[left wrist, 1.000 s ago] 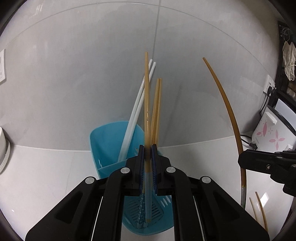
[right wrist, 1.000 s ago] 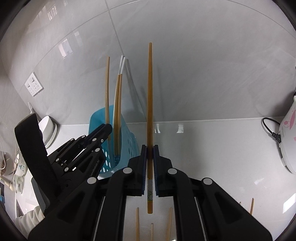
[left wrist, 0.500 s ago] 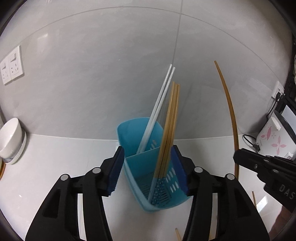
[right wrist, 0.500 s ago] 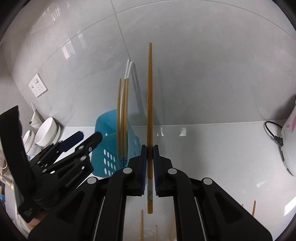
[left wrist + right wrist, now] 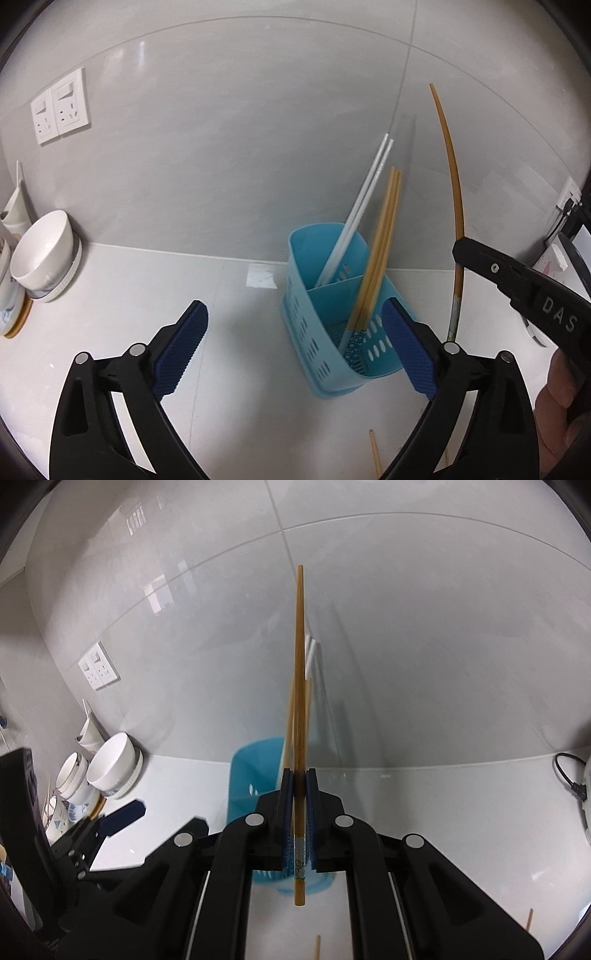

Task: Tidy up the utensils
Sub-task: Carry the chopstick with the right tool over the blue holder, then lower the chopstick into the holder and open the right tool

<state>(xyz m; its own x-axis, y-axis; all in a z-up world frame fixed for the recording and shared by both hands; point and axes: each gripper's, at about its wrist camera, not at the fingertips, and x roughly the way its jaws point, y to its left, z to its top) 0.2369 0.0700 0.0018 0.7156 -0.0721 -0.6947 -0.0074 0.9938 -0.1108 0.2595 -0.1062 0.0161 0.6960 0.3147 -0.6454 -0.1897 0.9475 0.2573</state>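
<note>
Left gripper (image 5: 295,332) frame: matte black plastic, two angular arms with triangular cut-outs.
Left gripper pads (image 5: 181,349): dark blue, finely ribbed, long and flat.
Left gripper screws: round silver heads, two on each arm.
Right gripper (image 5: 300,812) frame: the same black linkage, thin pale rods running beneath the arms.
Right gripper pads (image 5: 286,819): blue, ribbed.
Right gripper marking: white letters "DAS" on its black side, seen from the left wrist view.
</note>
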